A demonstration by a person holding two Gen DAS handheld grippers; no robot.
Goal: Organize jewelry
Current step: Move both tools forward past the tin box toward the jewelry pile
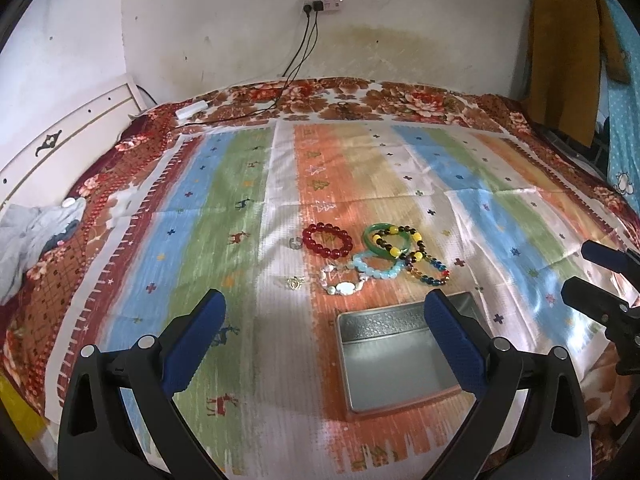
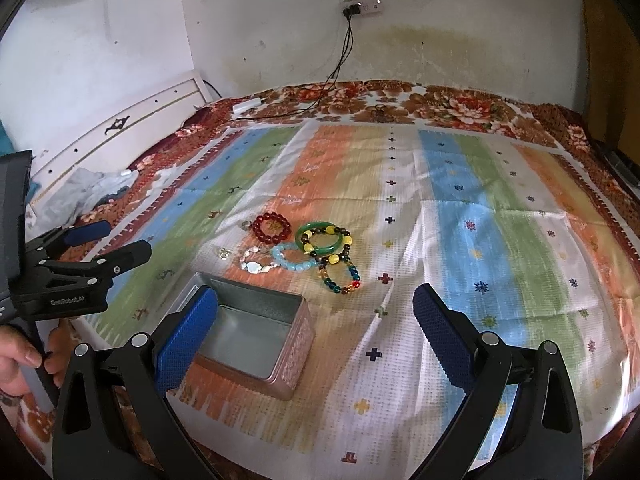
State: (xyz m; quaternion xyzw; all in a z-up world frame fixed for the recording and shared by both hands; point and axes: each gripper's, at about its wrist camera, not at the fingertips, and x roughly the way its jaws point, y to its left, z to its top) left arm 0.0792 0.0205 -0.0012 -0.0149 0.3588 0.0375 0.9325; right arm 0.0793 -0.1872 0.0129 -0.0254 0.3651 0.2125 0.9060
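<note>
An open empty metal tin (image 1: 394, 356) (image 2: 256, 334) sits on a striped cloth. Beyond it lie a red bead bracelet (image 1: 327, 240) (image 2: 272, 228), a green bangle (image 1: 383, 240) (image 2: 320, 237), a yellow-and-dark bead bracelet (image 1: 400, 242) (image 2: 328, 244), a pale blue bead bracelet (image 1: 376, 268) (image 2: 290, 258), a multicoloured bead bracelet (image 1: 430, 270) (image 2: 340, 276), a pearly bracelet (image 1: 340, 282) (image 2: 256, 262) and two small rings (image 1: 295, 282). My left gripper (image 1: 326, 338) is open and empty, above the tin's left side. My right gripper (image 2: 316, 332) is open and empty, right of the tin.
The striped cloth (image 1: 240, 200) covers a floral bedspread (image 1: 400, 100). A white headboard (image 1: 60, 148) and grey clothes (image 1: 36, 232) are at the left. Cables (image 1: 296, 60) run from a wall socket to a white adapter (image 1: 192, 109). Clothing (image 1: 568, 60) hangs at the right.
</note>
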